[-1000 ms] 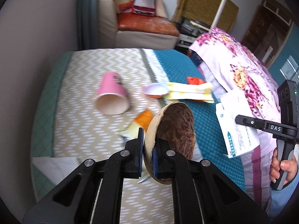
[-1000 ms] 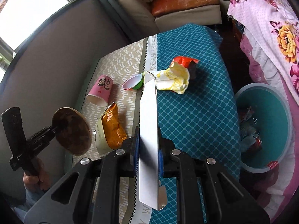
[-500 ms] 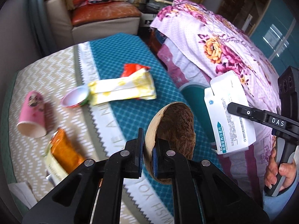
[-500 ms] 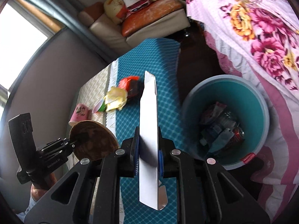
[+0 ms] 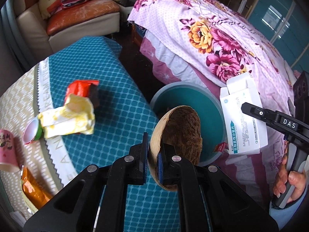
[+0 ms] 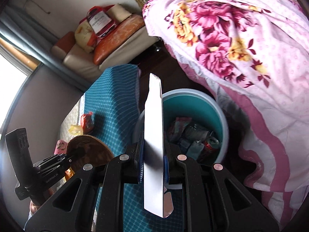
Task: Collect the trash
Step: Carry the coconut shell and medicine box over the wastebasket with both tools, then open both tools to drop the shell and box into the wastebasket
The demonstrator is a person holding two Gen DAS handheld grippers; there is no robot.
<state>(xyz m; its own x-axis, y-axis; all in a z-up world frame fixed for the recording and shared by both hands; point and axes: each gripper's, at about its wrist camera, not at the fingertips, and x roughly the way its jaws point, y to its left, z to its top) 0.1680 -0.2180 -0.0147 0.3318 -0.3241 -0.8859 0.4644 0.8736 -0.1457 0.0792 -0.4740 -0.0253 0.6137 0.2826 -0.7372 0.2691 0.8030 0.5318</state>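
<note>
My left gripper (image 5: 153, 150) is shut on the rim of a brown coconut shell half (image 5: 181, 135), held just in front of the teal bin (image 5: 185, 96) on the floor. My right gripper (image 6: 153, 160) is shut on a flat white medicine box (image 6: 153, 135), seen edge-on above the bin's near rim (image 6: 224, 125). In the left wrist view the same box (image 5: 243, 116) hangs at the right, over the bin's right side. The shell (image 6: 90, 150) shows at the lower left of the right wrist view. Cans and wrappers (image 6: 193, 137) lie inside the bin.
On the teal and beige table cover (image 5: 115, 104) lie a yellow wrapper (image 5: 67, 119), a red packet (image 5: 81, 89), a pink paper cup (image 5: 6, 150), a small cup (image 5: 31, 131) and an orange bag (image 5: 32, 189). A floral bedspread (image 5: 212, 34) hangs right of the bin. A sofa (image 5: 77, 19) stands behind.
Both grippers have swung to the right, off the table and toward the bin, each keeping its hold. The bin has come into the left wrist view and sits nearer in the right one.
</note>
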